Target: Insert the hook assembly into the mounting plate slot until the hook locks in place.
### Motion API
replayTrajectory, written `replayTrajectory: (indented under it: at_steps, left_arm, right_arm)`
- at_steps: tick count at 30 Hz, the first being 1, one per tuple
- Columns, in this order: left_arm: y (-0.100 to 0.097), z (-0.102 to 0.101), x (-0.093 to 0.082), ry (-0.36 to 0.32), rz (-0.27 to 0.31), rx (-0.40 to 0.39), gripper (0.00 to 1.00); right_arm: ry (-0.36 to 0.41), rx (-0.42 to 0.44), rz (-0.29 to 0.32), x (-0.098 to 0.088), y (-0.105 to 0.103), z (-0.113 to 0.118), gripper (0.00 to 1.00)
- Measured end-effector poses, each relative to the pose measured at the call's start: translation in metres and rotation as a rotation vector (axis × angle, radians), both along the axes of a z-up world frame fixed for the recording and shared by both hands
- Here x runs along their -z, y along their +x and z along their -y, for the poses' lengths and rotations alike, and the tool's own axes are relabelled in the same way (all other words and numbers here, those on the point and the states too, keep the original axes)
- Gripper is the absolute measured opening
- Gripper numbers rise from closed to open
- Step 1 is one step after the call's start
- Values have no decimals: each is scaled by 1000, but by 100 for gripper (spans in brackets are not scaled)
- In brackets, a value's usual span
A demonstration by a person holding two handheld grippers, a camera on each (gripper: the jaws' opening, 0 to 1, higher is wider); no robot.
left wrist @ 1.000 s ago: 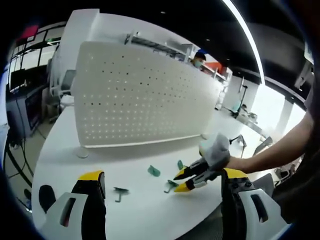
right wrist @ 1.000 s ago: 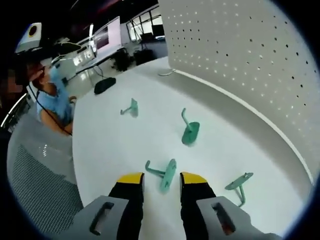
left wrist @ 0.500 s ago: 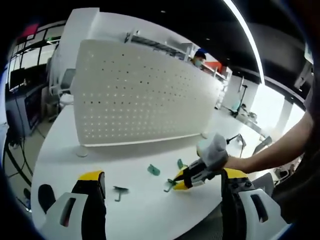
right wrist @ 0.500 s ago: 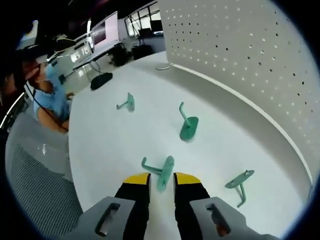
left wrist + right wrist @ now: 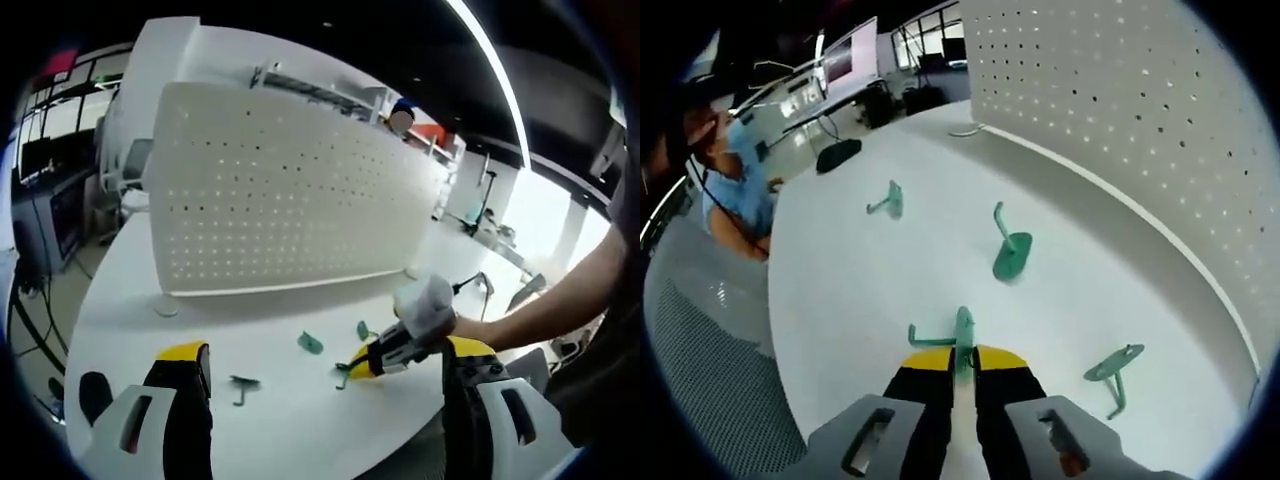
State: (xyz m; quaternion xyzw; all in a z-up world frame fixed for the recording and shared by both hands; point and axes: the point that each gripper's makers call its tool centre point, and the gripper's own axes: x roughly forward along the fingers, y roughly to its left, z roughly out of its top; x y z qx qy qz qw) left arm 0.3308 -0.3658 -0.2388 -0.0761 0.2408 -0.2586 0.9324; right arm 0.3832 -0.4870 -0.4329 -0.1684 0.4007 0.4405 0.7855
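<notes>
Right claw (image 5: 962,358) pinches a hook (image 5: 958,335) on the worktop (image 5: 840,290).
Three more hooks (image 5: 1011,250) lie apart on open white surface; the pegboard (image 5: 1120,120) stands along the far edge. Left claw (image 5: 325,375) hangs wide open, holding nothing.

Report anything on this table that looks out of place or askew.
Nothing looks damaged. Three green hooks lie loose and scattered on the white table, none mounted on the pegboard; the right gripper pinches a fourth.
</notes>
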Motion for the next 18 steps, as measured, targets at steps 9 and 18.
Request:
replayTrajectory:
  at_steps: [9,18]
  left_arm:
    - [-1,2,3,2,-7,9,98]
    - [0,4,4,2,-10,17,98]
  right_arm:
    - [-13,4,24,1,3,4,2]
    - [-4,43,17,-2,5,11,1]
